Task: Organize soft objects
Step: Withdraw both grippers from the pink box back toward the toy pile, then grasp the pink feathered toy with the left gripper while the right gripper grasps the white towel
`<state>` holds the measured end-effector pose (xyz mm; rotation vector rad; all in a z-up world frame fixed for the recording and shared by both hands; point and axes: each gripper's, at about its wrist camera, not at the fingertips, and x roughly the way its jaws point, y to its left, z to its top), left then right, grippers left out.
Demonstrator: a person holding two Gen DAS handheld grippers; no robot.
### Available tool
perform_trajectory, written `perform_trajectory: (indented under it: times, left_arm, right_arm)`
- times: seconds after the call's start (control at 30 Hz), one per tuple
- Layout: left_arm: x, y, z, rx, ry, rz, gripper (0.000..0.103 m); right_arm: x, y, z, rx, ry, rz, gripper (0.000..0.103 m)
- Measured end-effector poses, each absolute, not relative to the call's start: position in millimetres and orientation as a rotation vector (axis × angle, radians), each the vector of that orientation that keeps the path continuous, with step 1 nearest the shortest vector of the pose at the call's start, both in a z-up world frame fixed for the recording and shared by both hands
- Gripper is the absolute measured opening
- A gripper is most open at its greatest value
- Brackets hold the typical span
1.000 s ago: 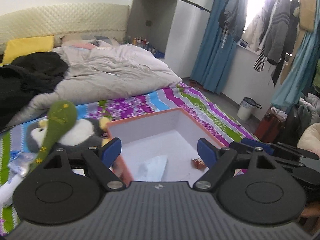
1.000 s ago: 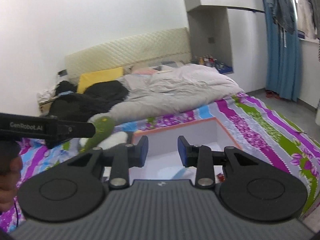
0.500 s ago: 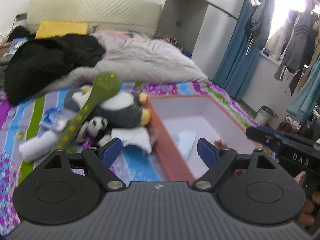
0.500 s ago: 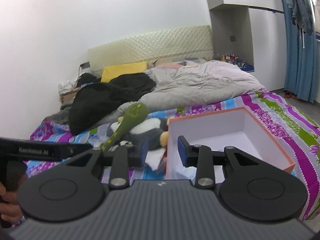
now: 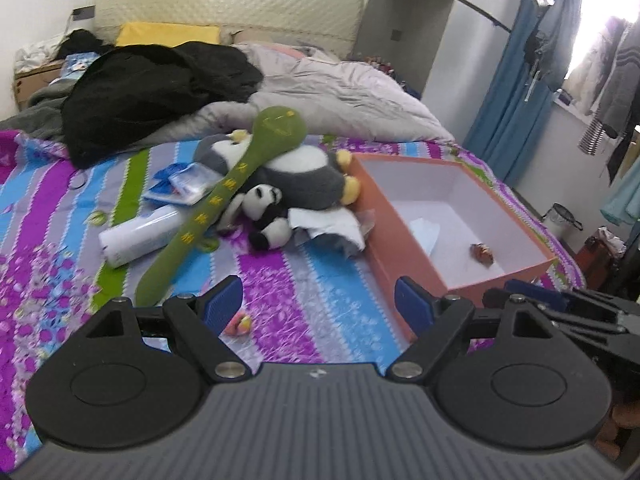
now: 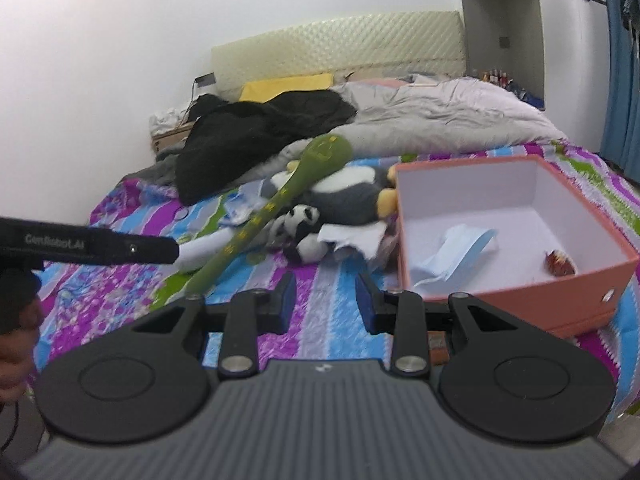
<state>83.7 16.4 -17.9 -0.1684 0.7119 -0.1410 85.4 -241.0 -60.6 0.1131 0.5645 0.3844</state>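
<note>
1. Across the bed, a striped purple, blue and green quilted sheet lies flat, with a rumpled grey duvet behind.
2. Rigid orange box, square, white inside, sits on the sheet.
3. Just left of it lie the soft toys: a grey-and-white plush penguin, a long green felt snake draped over it, and a small fuzzy panda.
4. Left hand-held gripper gapes wide, holding nothing.
5. Right hand-held gripper is narrowly parted, released, touching nothing.

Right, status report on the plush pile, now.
Both hand-held grippers open, empty: left, right. Plush toys lie beside orange box. Green plush snake lies across them.
</note>
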Motion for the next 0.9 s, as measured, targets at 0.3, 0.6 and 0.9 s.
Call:
perform_trajectory:
  times: [0.3,0.6,0.9]
  left_arm:
    - [64,27,-42,-0.218,0.754,-0.083,0.086]
    - [80,44,-74,-0.246,0.795,-0.033,0.086]
    - [118,64,-123,-0.316,0.861,0.018,0.085]
  right_arm:
    - [77,-220,-77,0.078,0.615,0.414,0.036]
    - [93,-212,-93,0.077,0.662,0.408,0.036]
    - [145,-191,-112,0.047,0.724,0.454,0.042]
